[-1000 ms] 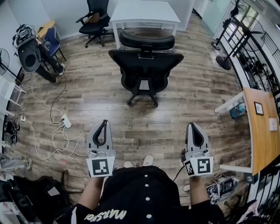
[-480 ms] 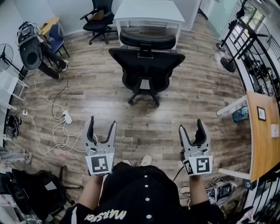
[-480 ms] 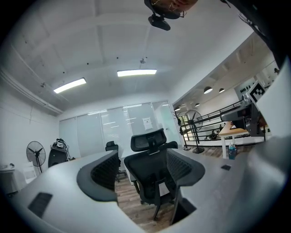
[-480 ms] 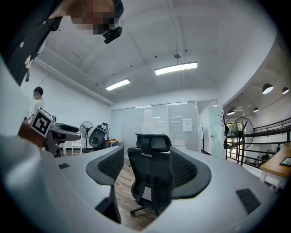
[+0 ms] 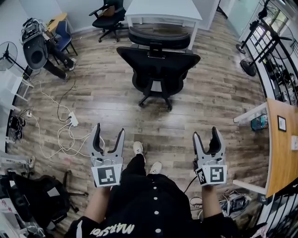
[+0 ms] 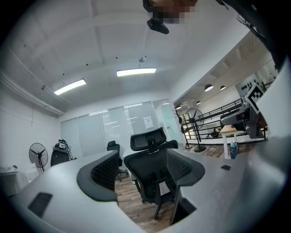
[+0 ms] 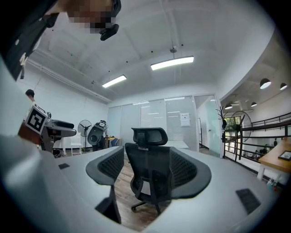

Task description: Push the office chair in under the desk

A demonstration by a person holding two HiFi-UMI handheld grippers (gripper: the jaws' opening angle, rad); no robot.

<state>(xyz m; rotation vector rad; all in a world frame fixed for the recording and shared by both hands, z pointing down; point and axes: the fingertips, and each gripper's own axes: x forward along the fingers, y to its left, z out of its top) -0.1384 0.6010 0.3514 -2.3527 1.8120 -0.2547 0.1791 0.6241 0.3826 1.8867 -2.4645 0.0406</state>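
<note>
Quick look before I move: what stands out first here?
A black office chair stands mid-floor with its back toward the person, not yet under the white desk beyond it. Nearer, the left tongs and right tongs both gape open and empty, aimed at the chair.

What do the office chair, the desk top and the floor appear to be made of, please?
Office chair: matte black, probably plastic with a mesh back. Desk top: smooth plain white, likely laminate or painted board. Floor: planks with grain and seams; wood or wood-look laminate.
</note>
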